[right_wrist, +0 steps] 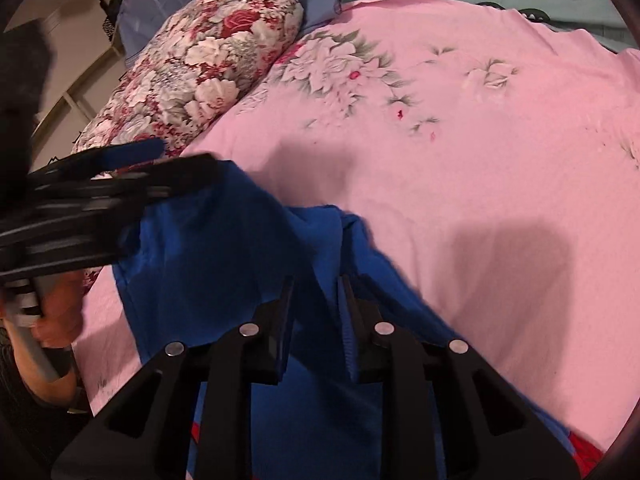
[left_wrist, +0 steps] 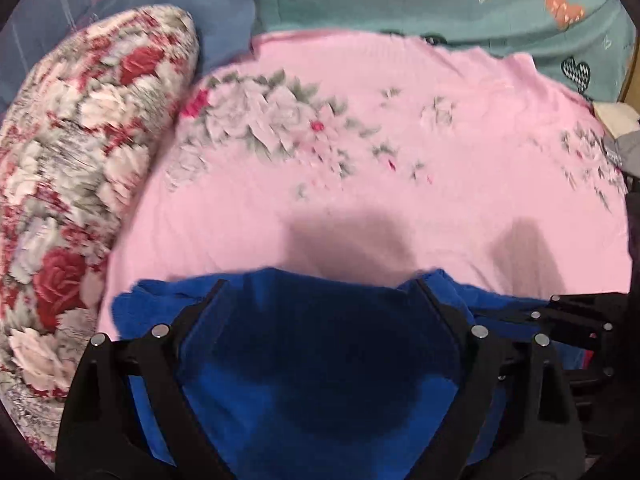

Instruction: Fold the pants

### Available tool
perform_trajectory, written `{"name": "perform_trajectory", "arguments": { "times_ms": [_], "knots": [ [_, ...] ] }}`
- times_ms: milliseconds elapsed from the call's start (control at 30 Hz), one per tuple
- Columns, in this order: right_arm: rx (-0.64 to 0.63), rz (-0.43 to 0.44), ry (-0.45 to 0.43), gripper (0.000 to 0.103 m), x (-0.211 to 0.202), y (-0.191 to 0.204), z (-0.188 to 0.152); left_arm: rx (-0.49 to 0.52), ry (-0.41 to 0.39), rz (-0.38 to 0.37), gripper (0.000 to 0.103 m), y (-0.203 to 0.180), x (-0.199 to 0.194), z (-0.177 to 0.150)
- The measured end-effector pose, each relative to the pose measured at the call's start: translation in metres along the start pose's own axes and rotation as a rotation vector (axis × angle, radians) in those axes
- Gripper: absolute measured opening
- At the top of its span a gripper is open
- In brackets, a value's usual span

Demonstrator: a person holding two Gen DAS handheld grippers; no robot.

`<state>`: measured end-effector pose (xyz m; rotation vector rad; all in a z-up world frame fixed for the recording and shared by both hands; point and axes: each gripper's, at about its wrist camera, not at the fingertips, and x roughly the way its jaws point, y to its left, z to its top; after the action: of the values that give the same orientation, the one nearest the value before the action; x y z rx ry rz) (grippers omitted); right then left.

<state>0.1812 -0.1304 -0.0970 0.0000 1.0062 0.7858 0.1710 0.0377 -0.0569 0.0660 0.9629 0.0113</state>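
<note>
Two grippers working over blue pants (right_wrist: pixel 224 248) lying bunched on the near part of a pink floral bedspread (right_wrist: pixel 460 168), beside a rose-print bolster (right_wrist: pixel 192 76). Left gripper (left_wrist: pixel 320 280) standing wide apart, released, fabric spreading between and under its fingers, nothing pinched. Right gripper (right_wrist: pixel 316 284) nearly closed around a raised fold of cloth running up between the fingers; cannot tell whether actually clamping it. Judging the pants as light, soft and limp: draping, wrinkling, sagging wherever unsupported, not fragile, little slip against the ribbed pads. Best taking hold at doubled edges such as waistband or hem, pinching both layers, one gripper at each corner, keeping tension between them.
</note>
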Motion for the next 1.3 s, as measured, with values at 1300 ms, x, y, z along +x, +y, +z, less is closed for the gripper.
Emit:
{"name": "perform_trajectory", "arguments": {
  "times_ms": [1300],
  "knots": [
    [0.068,-0.069,-0.007,0.007,0.036,-0.02,0.056,-0.06,0.043,-0.071,0.091,0.039,0.012,-0.062]
  ]
}}
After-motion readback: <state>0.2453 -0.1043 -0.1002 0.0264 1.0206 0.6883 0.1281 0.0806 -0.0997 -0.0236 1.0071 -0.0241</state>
